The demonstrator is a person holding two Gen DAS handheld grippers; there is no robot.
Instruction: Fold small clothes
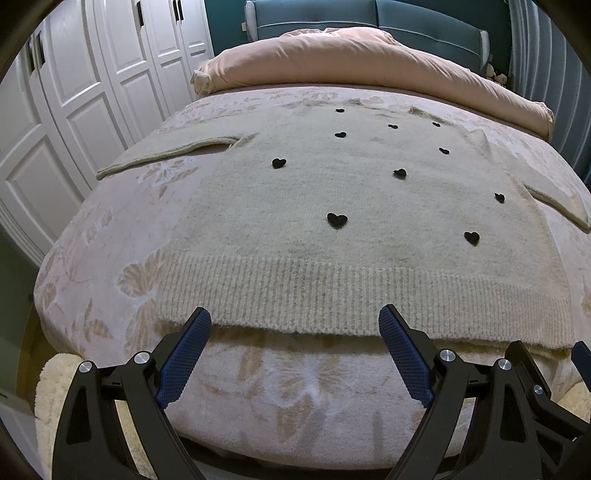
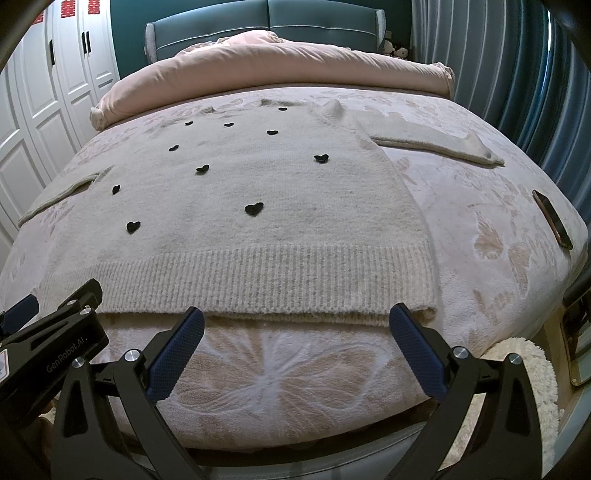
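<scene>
Both tools, the left tool [image 1: 295, 321] and the right tool [image 2: 296, 319], stand wide apart and empty, blue textured pads just short of the ribbed hem [image 2: 258, 280]. The cream knit sweater [image 1: 351, 192] lies flat, sleeves spread, on the plush floral bed [image 1: 122, 229]. Soft, limp and fairly light, it likely grips best at hem corners or shoulders; small black hearts dot its fuzzy front.

Home bedroom: bed [image 2: 480, 206] with padded teal headboard [image 2: 266, 22], rolled pink duvet [image 2: 277, 70], white panelled wardrobe doors [image 1: 85, 92], curtains [image 2: 517, 74].
</scene>
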